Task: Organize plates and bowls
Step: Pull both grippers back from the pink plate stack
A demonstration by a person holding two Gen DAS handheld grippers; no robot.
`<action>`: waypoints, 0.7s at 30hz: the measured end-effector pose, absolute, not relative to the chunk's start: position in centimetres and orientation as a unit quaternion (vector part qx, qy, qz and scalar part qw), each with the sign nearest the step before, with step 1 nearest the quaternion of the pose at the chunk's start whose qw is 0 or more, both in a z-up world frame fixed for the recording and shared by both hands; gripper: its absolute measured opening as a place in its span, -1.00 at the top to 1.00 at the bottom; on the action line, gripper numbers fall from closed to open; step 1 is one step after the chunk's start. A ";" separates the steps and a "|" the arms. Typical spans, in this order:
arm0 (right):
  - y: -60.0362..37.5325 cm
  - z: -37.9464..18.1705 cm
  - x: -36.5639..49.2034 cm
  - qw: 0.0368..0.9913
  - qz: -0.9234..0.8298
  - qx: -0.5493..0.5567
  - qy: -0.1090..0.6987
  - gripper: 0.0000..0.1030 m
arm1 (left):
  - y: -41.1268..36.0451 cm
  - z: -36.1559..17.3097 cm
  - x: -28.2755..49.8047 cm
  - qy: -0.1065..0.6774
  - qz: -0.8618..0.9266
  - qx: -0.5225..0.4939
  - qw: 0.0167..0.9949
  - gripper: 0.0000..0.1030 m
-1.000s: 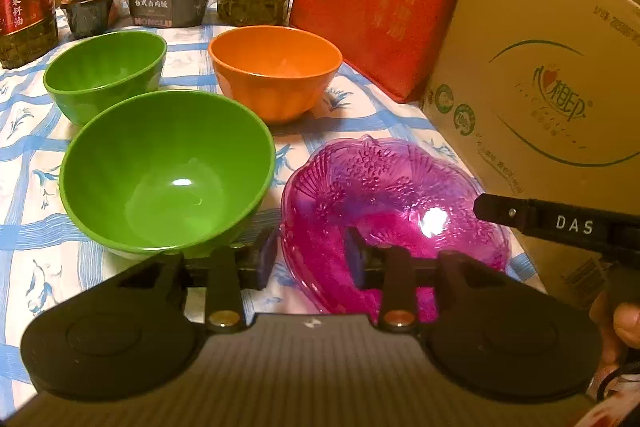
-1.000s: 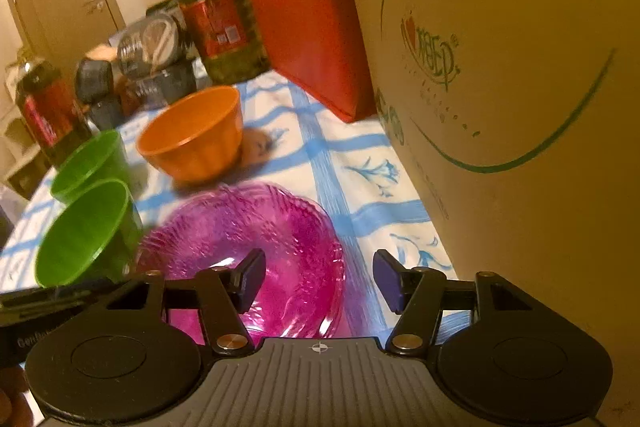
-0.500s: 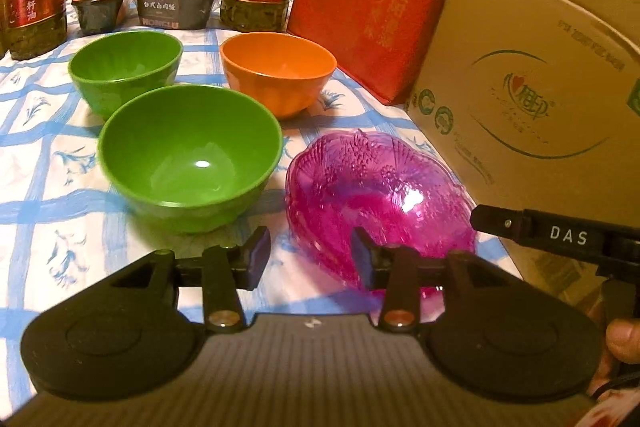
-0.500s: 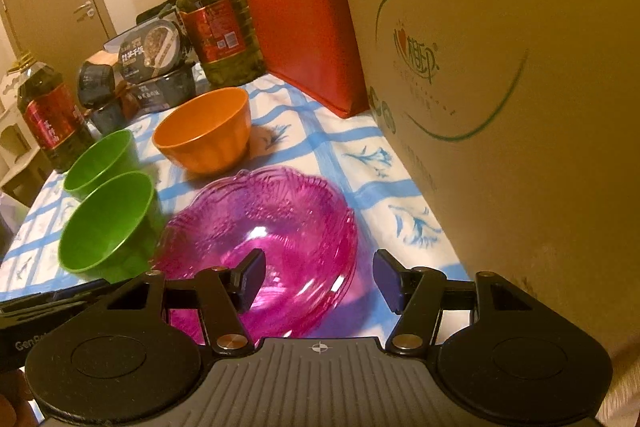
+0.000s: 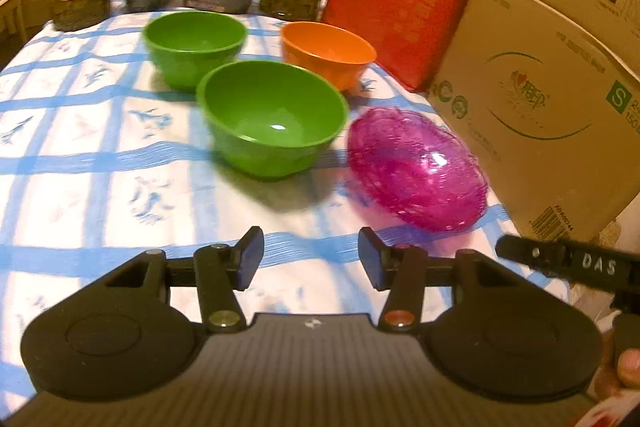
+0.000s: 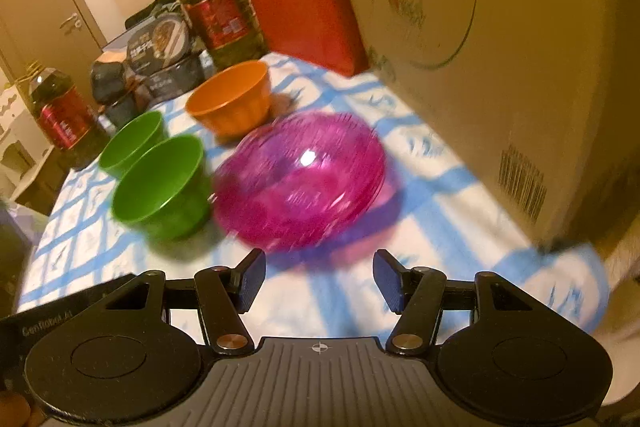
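Worktop (image 5: 72,163): magenta plate (image 5: 416,169) at 1 o'clock of the left gripper (image 5: 310,261), near green bowl (image 5: 272,117) at 12, far green bowl (image 5: 194,45) at 11, orange bowl (image 5: 328,51) beyond. Left and right gripper (image 6: 318,281) jaws apart, empty; nothing stacked yet, so a first pick seems next, calling for one jaw over a rim. Plate edge blurred; carton (image 6: 500,59) cropped.

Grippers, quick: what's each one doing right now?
Left gripper: open, holding nothing, short of the pink patterned plastic dish.
Right gripper: open, holding nothing.
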State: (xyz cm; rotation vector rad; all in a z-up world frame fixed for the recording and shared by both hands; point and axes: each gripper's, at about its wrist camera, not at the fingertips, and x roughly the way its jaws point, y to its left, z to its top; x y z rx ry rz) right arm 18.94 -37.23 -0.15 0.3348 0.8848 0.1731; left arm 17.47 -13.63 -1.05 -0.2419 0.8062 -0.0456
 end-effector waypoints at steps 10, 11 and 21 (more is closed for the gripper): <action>-32.8 0.8 15.5 0.881 0.107 0.143 0.439 -0.16 | -8.5 0.2 14.0 0.387 0.013 -0.123 0.914 0.07; -32.3 0.9 15.2 0.880 0.110 0.141 0.439 -0.16 | -8.0 0.3 13.6 0.388 0.016 -0.122 0.913 0.07; -28.1 1.5 13.6 0.878 0.132 0.131 0.442 -0.16 | -3.6 0.5 10.6 0.390 0.039 -0.134 0.910 0.07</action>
